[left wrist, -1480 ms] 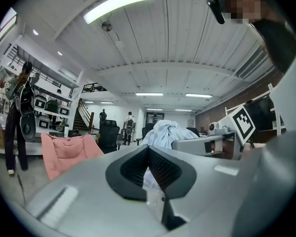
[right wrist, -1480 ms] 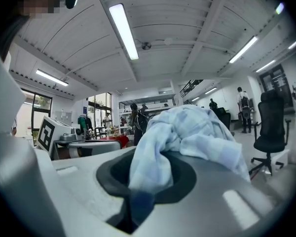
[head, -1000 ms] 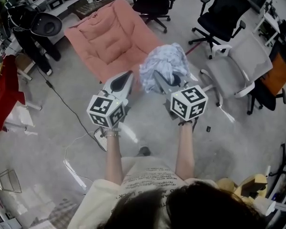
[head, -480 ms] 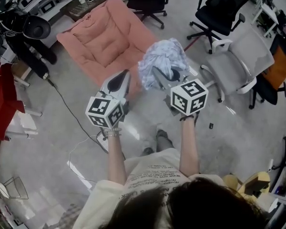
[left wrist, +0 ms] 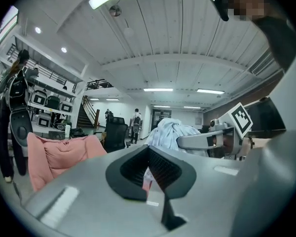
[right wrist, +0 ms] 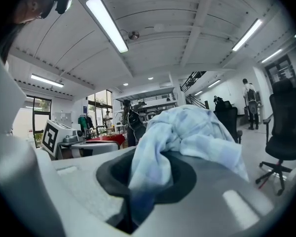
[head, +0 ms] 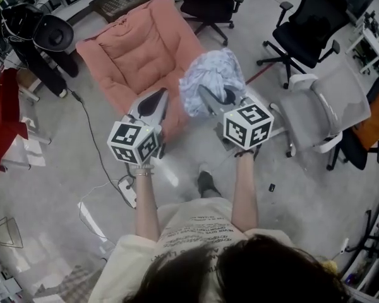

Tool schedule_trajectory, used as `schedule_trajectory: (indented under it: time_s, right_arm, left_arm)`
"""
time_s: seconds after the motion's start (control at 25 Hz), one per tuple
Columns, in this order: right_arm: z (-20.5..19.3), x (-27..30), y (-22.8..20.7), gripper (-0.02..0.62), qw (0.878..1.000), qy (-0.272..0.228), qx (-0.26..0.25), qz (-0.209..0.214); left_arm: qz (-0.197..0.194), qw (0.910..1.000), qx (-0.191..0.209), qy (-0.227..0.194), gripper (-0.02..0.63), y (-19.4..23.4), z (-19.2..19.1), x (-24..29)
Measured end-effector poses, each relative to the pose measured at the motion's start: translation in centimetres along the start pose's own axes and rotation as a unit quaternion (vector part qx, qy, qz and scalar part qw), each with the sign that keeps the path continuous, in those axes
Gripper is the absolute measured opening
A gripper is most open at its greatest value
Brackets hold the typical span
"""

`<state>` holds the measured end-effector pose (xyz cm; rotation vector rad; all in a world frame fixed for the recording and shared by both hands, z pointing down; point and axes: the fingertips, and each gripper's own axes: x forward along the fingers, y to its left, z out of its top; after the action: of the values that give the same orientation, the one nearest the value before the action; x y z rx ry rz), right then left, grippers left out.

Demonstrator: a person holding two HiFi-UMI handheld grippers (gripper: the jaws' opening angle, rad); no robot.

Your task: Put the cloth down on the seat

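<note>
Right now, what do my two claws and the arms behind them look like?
The left claw and right claw match: smooth light-grey shells tapering forward, with black textured pads inside. Each carries a white cube printed with black square markers at its rear. No cables show on them. The person wears a cream short-sleeved T-shirt with dark lettering, and a thin band at the left wrist.

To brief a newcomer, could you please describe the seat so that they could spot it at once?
On the grey floor, among wheeled office chairs, find the one just left of the pale blue cloth. That seat is the only pink, quilted one; the others are black or grey.
</note>
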<state>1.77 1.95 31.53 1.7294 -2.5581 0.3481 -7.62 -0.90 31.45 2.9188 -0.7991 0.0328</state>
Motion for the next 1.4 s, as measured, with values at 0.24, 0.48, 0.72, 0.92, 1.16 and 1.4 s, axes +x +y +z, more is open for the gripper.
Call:
schedule_trajectory:
  time_s: [0.24, 0.48, 0.72, 0.92, 1.16, 1.4]
  right_arm:
    - [1.7, 2.7, -6.3, 0.071, 0.999, 0.008, -0.001, 0.033]
    - [1.6, 5.4, -9.6, 0.071, 0.997, 0.028, 0.003, 0.066]
    - [0.9, 7.4, -11.4, 0.071, 0.995, 0.039, 0.006, 0.089]
    - [0.6, 9.3, -12.8, 0.071, 0.994, 0.047, 0.013, 0.1]
    - [-0.5, 12.4, -14.4, 0.071, 0.992, 0.062, 0.021, 0.105]
    - [-0.8, 16.4, -16.6, 0.071, 0.991, 0.072, 0.023, 0.11]
  left_arm:
    - [0.029, 0.9996, -0.006, 0.002, -0.003, 1.1, 0.4, 6.4]
    - [0.057, 0.9982, -0.013, 0.012, -0.003, 2.1, 0.1, 10.3]
    - [0.078, 0.9965, -0.018, 0.025, -0.003, 3.1, -1.0, 12.3]
    - [0.086, 0.9954, -0.023, 0.035, -0.003, 4.4, -1.6, 14.1]
    - [0.091, 0.9941, -0.034, 0.05, -0.003, 7.2, -3.1, 16.0]
    - [0.095, 0.9927, -0.047, 0.057, -0.003, 10.8, -4.2, 18.5]
